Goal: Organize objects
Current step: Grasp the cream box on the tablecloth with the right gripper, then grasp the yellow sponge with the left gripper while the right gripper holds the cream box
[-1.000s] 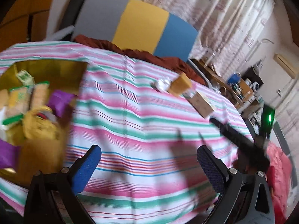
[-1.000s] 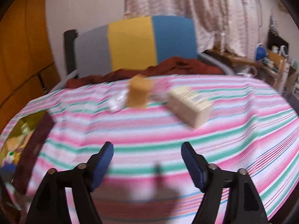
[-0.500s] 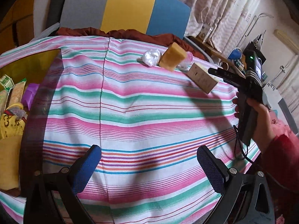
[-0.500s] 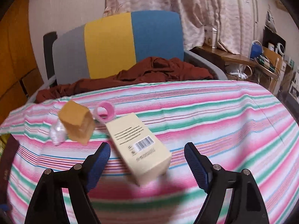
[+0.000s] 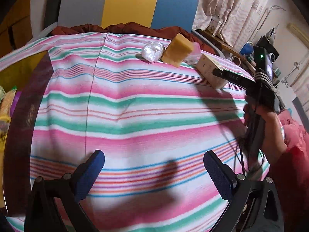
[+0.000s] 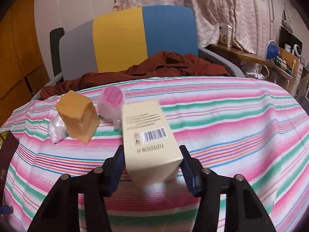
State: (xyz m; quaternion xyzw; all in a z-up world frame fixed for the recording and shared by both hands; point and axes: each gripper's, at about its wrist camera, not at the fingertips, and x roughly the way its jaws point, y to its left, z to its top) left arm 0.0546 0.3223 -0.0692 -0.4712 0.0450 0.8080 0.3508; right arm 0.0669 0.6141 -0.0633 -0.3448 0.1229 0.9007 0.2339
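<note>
A cream box with a barcode (image 6: 148, 135) lies on the striped tablecloth (image 6: 231, 119). My right gripper (image 6: 151, 166) has its blue pads on both sides of the box's near end, touching or nearly so. Left of the box lie an orange block (image 6: 79, 118), a pink roller (image 6: 113, 96) and a crumpled clear wrap (image 6: 56, 128). In the left wrist view my left gripper (image 5: 154, 166) is open and empty over the near cloth; the box (image 5: 210, 71), block (image 5: 177, 50) and wrap (image 5: 152, 51) lie far ahead, with the right gripper (image 5: 222, 73) at the box.
A dark-rimmed box (image 5: 21, 104) with snack packets (image 5: 7, 102) stands at the left table edge. A grey, yellow and blue chair (image 6: 123, 38) with a brown cloth (image 6: 154, 67) is behind the table. Shelves with clutter (image 6: 280, 58) stand at the right.
My right gripper moved forward and narrowed around the cream box's near end. The left gripper swung right, away from the snack box, staying open.
</note>
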